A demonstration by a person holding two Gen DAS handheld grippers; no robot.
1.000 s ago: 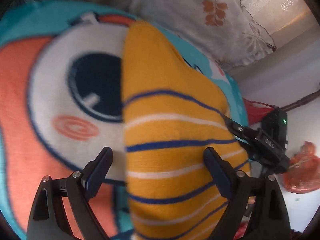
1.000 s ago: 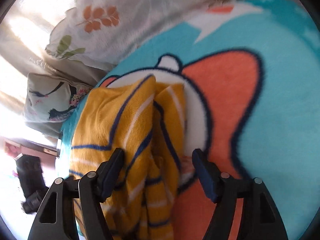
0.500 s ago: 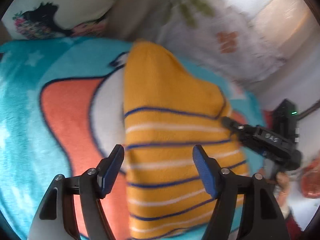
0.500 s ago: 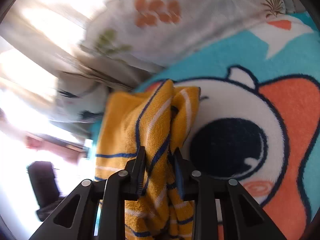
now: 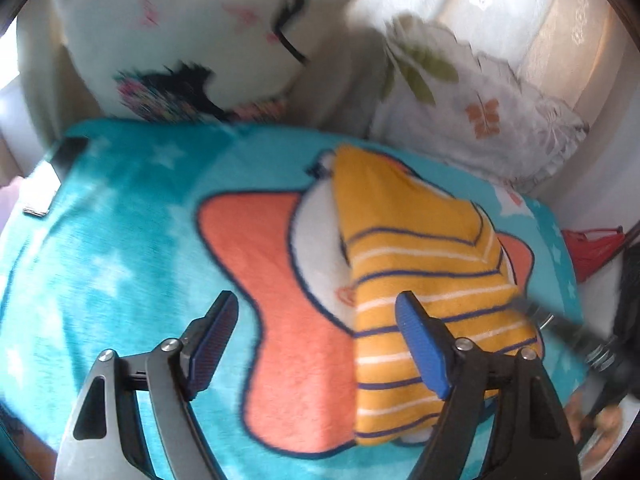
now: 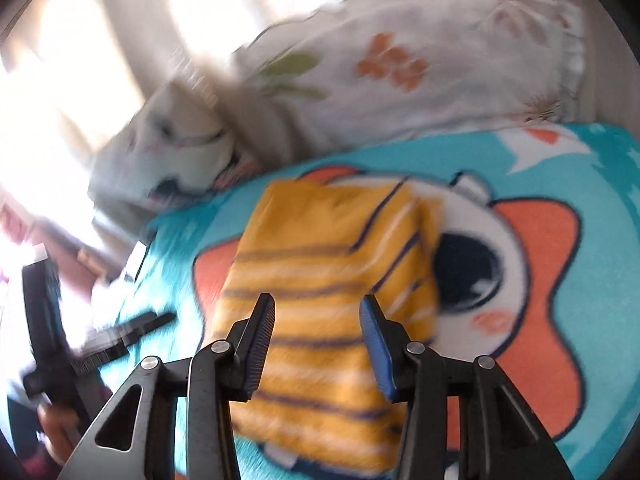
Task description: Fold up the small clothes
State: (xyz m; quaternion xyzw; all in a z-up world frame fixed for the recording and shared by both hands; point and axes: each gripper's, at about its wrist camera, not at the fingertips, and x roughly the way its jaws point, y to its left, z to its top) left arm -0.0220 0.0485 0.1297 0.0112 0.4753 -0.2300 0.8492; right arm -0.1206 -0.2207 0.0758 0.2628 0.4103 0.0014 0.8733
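Bedroom at home: cartoon fleece blanket [image 5: 120, 248] spread on bed, printed pillows [image 5: 192, 40] behind it, bright window beyond.

Striped yellow garment [image 5: 420, 276]: soft knit cloth, matt. Cartoon blanket [image 5: 120, 248] under it: fuzzy fleece, plush nap. Floral pillow [image 6: 420, 68]: thin smooth fabric w/ frilly edge. Left gripper [image 5: 316, 332]: matt black plastic arms, ribbed blue pads [image 5: 416, 336], shiny metal screws.

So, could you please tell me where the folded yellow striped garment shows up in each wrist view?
Left wrist: yellow striped garment right of centre, behind the right finger.
Right wrist: garment at centre, beyond both open fingers.
Shared landmark: the cartoon blanket beneath it.
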